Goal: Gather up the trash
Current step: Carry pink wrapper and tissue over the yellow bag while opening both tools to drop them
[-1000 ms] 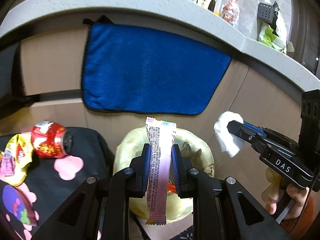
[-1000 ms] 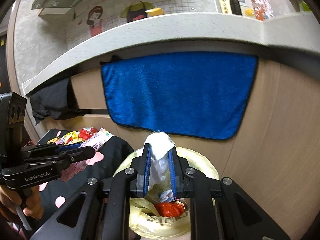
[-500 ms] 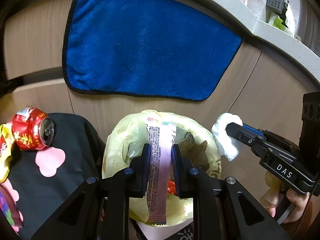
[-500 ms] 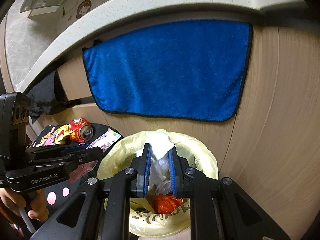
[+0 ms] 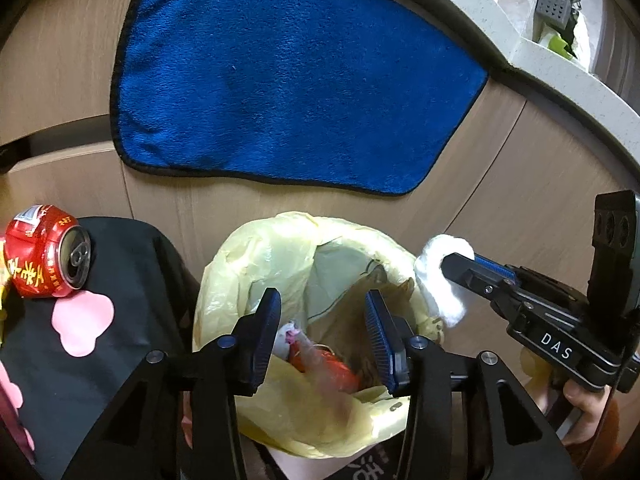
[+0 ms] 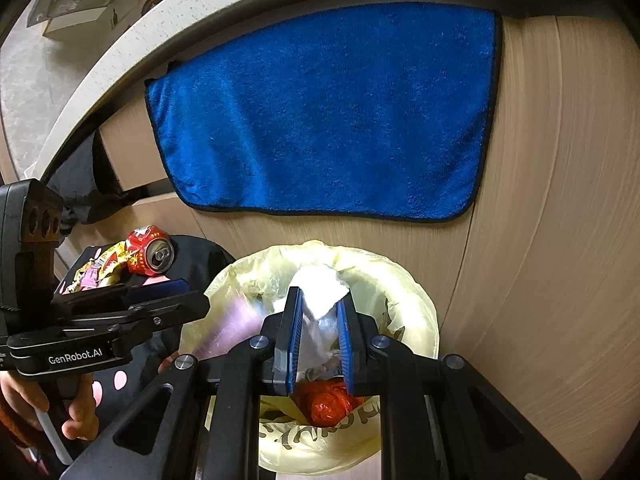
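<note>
A bin lined with a yellow plastic bag stands below both grippers, with red and mixed trash inside. My left gripper is open and empty over the bin mouth; a blurred pink wrapper is falling into the bag. My right gripper is shut on a white crumpled tissue above the bin's rim. A crushed red can lies on the black surface to the left, beside colourful wrappers.
A blue towel hangs on the wooden cabinet front behind the bin. A grey countertop with bottles runs above. The black cloth with pink shapes lies left of the bin.
My left gripper has opened and let go of the long pink wrapper, which drops into the bag. Both grippers have tilted down and come closer over the bin. The right still holds the tissue.
</note>
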A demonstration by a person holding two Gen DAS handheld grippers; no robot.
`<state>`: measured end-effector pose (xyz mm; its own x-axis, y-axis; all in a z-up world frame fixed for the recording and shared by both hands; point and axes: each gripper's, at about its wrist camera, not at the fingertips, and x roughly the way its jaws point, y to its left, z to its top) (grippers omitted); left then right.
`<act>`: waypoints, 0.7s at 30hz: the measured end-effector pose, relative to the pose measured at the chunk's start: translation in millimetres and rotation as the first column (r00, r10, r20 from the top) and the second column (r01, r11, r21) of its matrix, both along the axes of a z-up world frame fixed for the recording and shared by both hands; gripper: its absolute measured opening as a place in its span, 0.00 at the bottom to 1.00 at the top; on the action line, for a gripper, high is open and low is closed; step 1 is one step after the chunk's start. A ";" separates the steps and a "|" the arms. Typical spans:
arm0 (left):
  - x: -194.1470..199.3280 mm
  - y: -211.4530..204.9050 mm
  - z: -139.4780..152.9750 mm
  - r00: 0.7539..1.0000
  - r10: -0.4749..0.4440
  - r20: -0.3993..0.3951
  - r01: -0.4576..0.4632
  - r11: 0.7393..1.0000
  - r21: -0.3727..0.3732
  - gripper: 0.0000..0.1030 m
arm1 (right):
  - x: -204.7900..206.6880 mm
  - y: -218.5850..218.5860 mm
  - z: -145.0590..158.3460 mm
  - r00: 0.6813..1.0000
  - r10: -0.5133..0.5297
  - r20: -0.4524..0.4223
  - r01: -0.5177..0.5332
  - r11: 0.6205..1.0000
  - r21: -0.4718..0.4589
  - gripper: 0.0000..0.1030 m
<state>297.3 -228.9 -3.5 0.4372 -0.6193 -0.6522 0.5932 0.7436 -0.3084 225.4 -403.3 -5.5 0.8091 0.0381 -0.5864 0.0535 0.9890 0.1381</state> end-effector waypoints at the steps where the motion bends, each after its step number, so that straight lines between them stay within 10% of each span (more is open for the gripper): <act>1: 0.1 1.2 0.1 1.000 0.003 -0.001 -0.003 1.000 0.002 0.44 | 0.5 0.2 -0.9 1.000 0.000 -0.002 0.000 1.000 0.001 0.15; 21: -9.6 63.4 12.9 0.995 0.100 0.032 -0.100 0.995 0.001 0.44 | 3.0 20.3 5.0 1.000 -0.022 -0.010 0.022 1.000 -0.018 0.35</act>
